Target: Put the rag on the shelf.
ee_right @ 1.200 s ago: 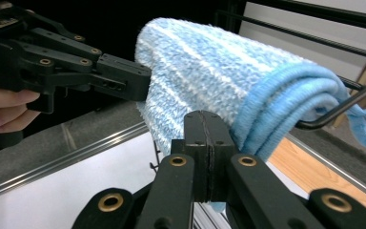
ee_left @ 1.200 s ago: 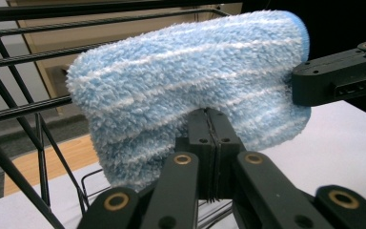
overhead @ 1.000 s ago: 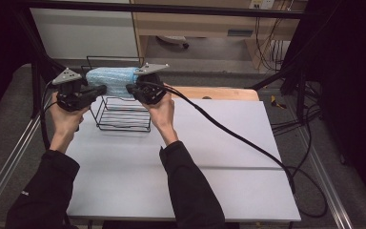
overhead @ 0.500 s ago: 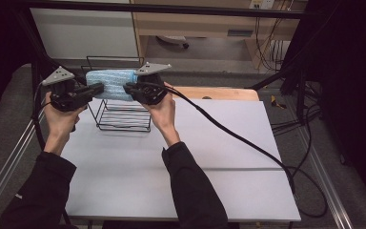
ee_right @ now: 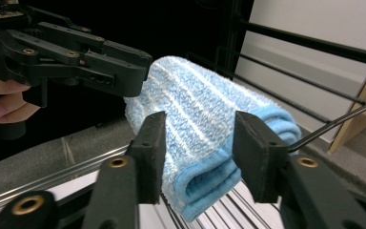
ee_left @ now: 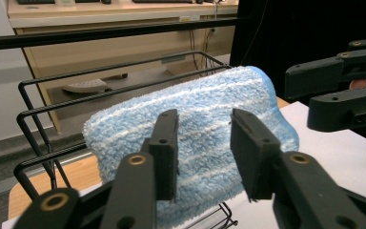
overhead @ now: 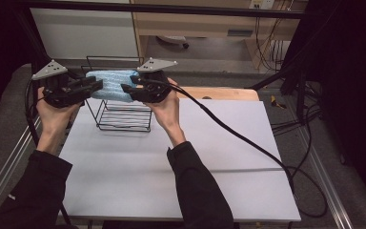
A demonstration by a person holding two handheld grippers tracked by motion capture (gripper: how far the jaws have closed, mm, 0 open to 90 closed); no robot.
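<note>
A folded blue-and-white striped towel (overhead: 111, 84) hangs over the top bars of a black wire rack (overhead: 124, 119) at the table's far left. My left gripper (overhead: 94, 87) is at the towel's left end and my right gripper (overhead: 127, 89) at its right end, and they point at each other. The jaws of both have just been opening, and their pads stand apart from the cloth. In the left gripper view the towel (ee_left: 205, 95) lies just beyond my left gripper (ee_left: 204, 119). The right gripper view has the towel's folded edge (ee_right: 195, 102) beyond my right gripper (ee_right: 200, 121).
The rack stands on a white table top (overhead: 209, 157) with a wooden board (overhead: 228, 93) behind it. A black cable (overhead: 248, 143) trails from the right gripper across the table to the right. A metal frame bar (overhead: 171, 8) crosses at the back.
Both grippers went from shut on the towel's ends to open and let the cloth go. Both hands rose a little and drew slightly outward; the towel stays on the rack.
</note>
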